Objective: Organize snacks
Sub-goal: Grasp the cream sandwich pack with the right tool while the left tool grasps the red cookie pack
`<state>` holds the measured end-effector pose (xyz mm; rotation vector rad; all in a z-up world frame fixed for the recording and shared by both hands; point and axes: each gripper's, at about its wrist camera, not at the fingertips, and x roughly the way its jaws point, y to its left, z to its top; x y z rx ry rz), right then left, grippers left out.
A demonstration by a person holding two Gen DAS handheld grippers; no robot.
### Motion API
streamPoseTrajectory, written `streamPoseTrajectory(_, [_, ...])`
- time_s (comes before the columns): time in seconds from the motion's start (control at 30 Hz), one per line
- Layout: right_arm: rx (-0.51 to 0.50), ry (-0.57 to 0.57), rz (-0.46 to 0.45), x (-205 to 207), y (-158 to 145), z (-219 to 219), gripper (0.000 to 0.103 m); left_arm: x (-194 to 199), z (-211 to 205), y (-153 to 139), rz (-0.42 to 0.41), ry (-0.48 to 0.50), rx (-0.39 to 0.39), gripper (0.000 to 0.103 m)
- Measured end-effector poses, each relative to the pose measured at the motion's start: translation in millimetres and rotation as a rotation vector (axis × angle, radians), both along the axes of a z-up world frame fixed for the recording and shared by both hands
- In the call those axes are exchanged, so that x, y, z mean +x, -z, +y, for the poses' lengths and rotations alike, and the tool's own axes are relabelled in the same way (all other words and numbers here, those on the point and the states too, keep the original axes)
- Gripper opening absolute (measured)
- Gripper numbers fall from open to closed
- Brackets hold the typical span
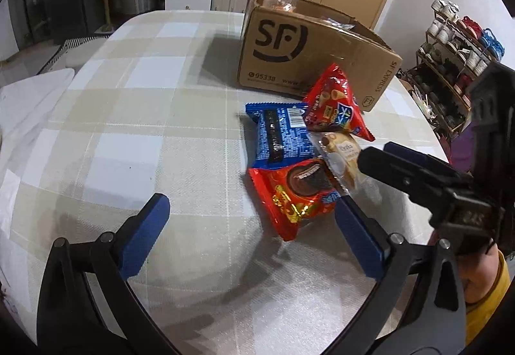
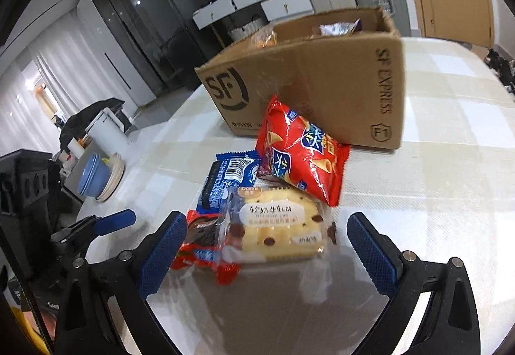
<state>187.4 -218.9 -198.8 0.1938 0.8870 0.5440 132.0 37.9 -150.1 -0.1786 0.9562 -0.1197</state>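
Your right gripper [image 2: 267, 245], fingers spread wide, flanks a clear-wrapped pale chocolate-chip cake [image 2: 276, 232] on the checked surface [image 2: 434, 194]. Your left gripper [image 1: 254, 232] hovers open beside a red foil cookie packet [image 1: 294, 198], near the brown cardboard box [image 1: 309, 55].

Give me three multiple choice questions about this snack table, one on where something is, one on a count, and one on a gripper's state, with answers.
1. Where does the red cone-snack bag lie?
A. inside the box
B. on the pile in front of the box
C. on the floor

2. How many packets lie on the table outside the box?
A. two
B. four
C. six

3. How is the right gripper?
A. open, either side of the cake packet
B. shut on the blue packet
C. open, over the box

Answers: 1 B, the bag rests against the box's front wall. 2 B, the red bag, blue packet, cake packet and red cookie packet. 3 A, its fingers stand wide apart around the cake.
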Motion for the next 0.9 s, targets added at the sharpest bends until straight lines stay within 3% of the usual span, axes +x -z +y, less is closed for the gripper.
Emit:
streamPoseTrajectory(0.2, [-0.077, -0.010, 0.038, 16.9, 17.9, 14.0, 0.101, 7.6, 7.4, 11.7, 0.022, -0.008, -0.022, 0.102])
streamPoseTrajectory(0.33, [-0.205, -0.039, -0.014, 13.7, 21.3, 33.0, 0.097, 10.9, 10.0, 16.8, 0.034, -0.007, -0.031, 0.102])
streamPoseTrajectory(0.47, [-0.179, -0.040, -0.012, 14.2, 21.3, 30.7, 0.077, 11.2, 12.5, 19.7, 0.045, -0.011, -0.032, 0.102])
streamPoseTrajectory(0.57, [-0.137, -0.026, -0.002, 14.1, 21.5, 22.1, 0.071, 12.1, 13.4, 21.2, 0.048, -0.014, -0.030, 0.102])
streamPoseTrajectory(0.6, [-0.126, -0.024, -0.001, 13.9, 21.1, 19.3, 0.064, 12.1, 13.1, 21.8, 0.049, -0.013, -0.031, 0.102])
streamPoseTrajectory(0.9, [0.018, -0.022, 0.025, 8.1, 13.8, -9.4, 0.057, 9.9, 7.9, 20.0, 0.052, -0.003, -0.007, 0.102])
